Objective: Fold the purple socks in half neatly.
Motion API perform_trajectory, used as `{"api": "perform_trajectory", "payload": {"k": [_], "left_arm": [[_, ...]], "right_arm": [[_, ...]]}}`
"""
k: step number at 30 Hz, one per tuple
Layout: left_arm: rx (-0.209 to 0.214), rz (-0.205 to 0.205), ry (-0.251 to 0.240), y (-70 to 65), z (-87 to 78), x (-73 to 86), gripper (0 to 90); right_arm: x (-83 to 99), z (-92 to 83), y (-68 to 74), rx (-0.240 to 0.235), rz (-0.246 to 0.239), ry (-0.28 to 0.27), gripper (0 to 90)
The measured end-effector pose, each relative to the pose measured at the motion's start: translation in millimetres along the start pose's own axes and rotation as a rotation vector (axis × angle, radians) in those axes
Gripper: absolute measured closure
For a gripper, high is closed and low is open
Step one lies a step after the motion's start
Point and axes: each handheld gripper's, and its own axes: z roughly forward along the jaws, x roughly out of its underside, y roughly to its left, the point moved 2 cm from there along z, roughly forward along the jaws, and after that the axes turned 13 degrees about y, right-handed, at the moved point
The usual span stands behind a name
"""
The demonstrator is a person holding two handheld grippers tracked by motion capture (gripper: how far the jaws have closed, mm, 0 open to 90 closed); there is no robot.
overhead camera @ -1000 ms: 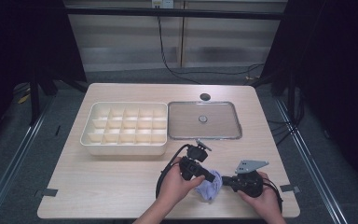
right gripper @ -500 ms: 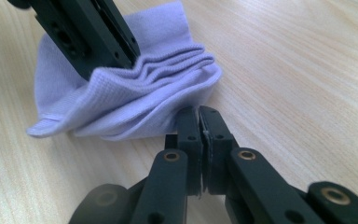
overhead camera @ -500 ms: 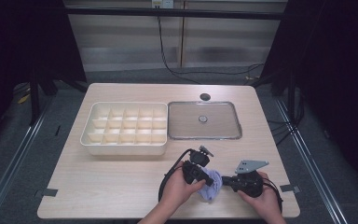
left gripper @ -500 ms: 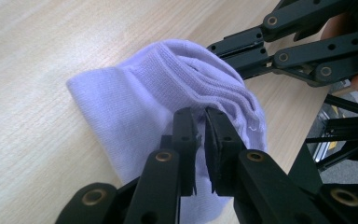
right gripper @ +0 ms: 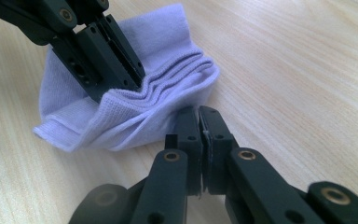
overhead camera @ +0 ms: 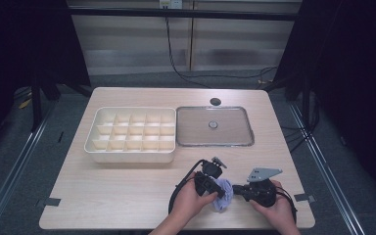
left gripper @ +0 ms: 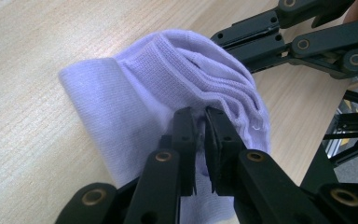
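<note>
A folded lavender cloth (overhead camera: 223, 195) lies on the wooden table near its front edge, between the person's two hands. In the left gripper view the cloth (left gripper: 135, 88) bunches in ridges, and my left gripper (left gripper: 201, 114) has just been closing, with a fold of it between the pads. The left gripper (right gripper: 137, 77) also shows in the right gripper view, clamped on the stacked layers. My right gripper (right gripper: 198, 112) is shut at the cloth's (right gripper: 135, 112) near edge, with a thin sliver of fabric between its pads. Seen from above, both grippers (overhead camera: 219, 190) (overhead camera: 235, 189) meet at the cloth.
A cream tray (overhead camera: 132, 155) divided into several compartments sits at mid-left. Beside it lies a flat metal lid (overhead camera: 214, 143) with a small knob. A dark round hole (overhead camera: 215, 101) is at the table's back. The front edge is just behind the hands.
The left hand has sunk toward the table onto the cloth, and its jaws have pinched a fold. The right hand has stayed put.
</note>
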Motion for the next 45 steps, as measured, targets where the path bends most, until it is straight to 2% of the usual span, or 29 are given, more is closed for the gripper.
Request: {"api": "perform_trajectory", "payload": {"k": [2, 6, 9, 10, 14, 18, 19, 20, 25, 30, 31, 33, 34, 35, 38, 41, 45], "left_arm": [[-0.006, -0.002, 0.005, -0.7, -0.6, -0.2, 82.5], [0.008, -0.014, -0.007, -0.7, -3.3, -0.9, 82.5], [0.016, -0.003, -0.013, 0.8, -8.8, -1.5, 82.5], [0.022, -0.018, -0.028, -0.1, -9.7, -2.1, 82.6], [0.01, -0.012, -0.032, 1.1, -14.8, -5.0, 82.6], [0.002, -0.029, -0.032, 3.7, -11.7, -7.8, 82.6], [0.003, -0.021, -0.022, 5.0, -10.5, -7.8, 82.6], [-0.001, -0.036, -0.027, 4.8, -7.7, -8.0, 82.6], [0.001, -0.032, -0.01, 7.0, -4.7, -7.8, 82.6], [-0.003, -0.033, -0.039, 5.0, -12.2, -9.8, 82.6], [-0.007, -0.029, -0.032, 5.6, -13.9, -10.0, 82.7], [-0.015, -0.041, -0.036, 5.3, -12.4, -10.3, 82.6], [-0.018, -0.025, -0.021, 6.7, -11.4, -10.0, 82.7], [-0.017, -0.039, -0.023, 6.1, -9.1, -9.9, 82.7], [-0.013, -0.043, -0.02, 7.1, -4.2, -9.0, 82.7], [-0.023, -0.029, -0.008, 7.2, -3.6, -9.2, 82.7], [-0.027, -0.031, -0.008, 5.8, -2.9, -10.4, 82.7]], "right_arm": [[0.0, 0.0, 0.1, 0.001, 0.0, 0.001, 87.8], [-0.1, 0.0, 0.0, 0.0, 0.0, 0.001, 87.8], [0.0, 0.0, -0.1, -0.001, 0.0, 0.0, 87.8], [0.0, 0.0, -0.1, -0.001, 0.001, -0.001, 87.8], [0.0, 0.0, -0.1, -0.002, 0.002, -0.001, 87.8], [0.0, 0.0, -0.2, -0.001, 0.001, -0.002, 87.8], [0.1, 0.1, -0.2, -0.002, 0.0, -0.001, 87.8], [0.1, 0.1, -0.2, -0.002, 0.001, -0.002, 87.8], [0.3, -0.1, -0.5, -0.002, 0.002, -0.001, 87.7], [0.2, 0.1, -0.5, -0.004, 0.0, -0.003, 87.8], [0.2, 0.1, -0.5, -0.004, 0.001, -0.003, 87.7], [0.2, 0.1, -0.5, -0.003, 0.0, -0.003, 87.8], [0.2, 0.1, -0.5, -0.003, 0.0, -0.003, 87.8], [0.2, 0.1, -0.5, -0.003, 0.0, -0.003, 87.8], [0.2, 0.0, -0.4, -0.003, 0.0, -0.003, 87.8], [0.2, 0.1, -0.4, -0.004, 0.002, -0.004, 87.8], [0.1, 0.1, -0.2, -0.003, 0.002, -0.003, 87.8]]}}
